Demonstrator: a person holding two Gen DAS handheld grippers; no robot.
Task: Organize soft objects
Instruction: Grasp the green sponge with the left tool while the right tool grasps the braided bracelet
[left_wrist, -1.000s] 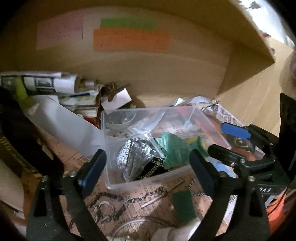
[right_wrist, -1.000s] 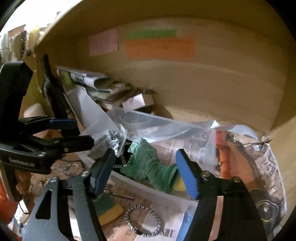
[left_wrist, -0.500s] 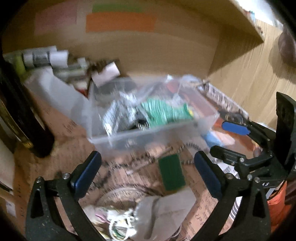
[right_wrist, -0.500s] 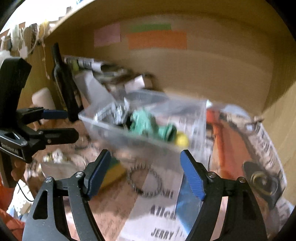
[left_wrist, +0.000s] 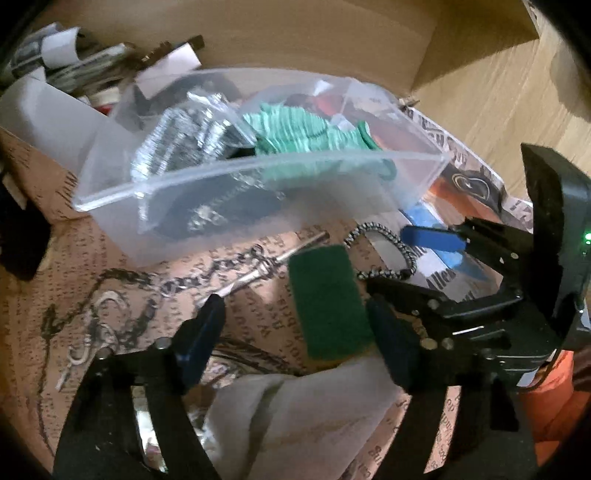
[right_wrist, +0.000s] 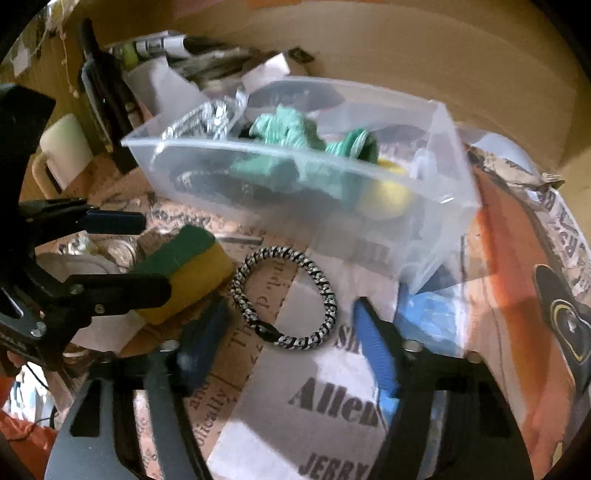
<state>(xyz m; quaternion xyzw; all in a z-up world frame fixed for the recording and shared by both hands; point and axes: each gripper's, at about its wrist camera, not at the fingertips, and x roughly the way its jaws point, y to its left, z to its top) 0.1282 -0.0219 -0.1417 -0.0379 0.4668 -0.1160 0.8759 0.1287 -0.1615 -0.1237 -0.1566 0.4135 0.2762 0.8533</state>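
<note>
Both tongs are closing, left tongs around the sponge, right tongs around the hair tie, neither binned in the tub ahead yet.

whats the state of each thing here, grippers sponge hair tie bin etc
left gripper: jaws closing around the sponge, pads not yet pressing it
right gripper: jaws closing over the hair tie, not gripping it
sponge: flat on the paper, green side up
hair tie: loose, flat on the paper, outside the bin
clear bin: no lid, upright, holds a green cloth and a silvery pouch
</note>
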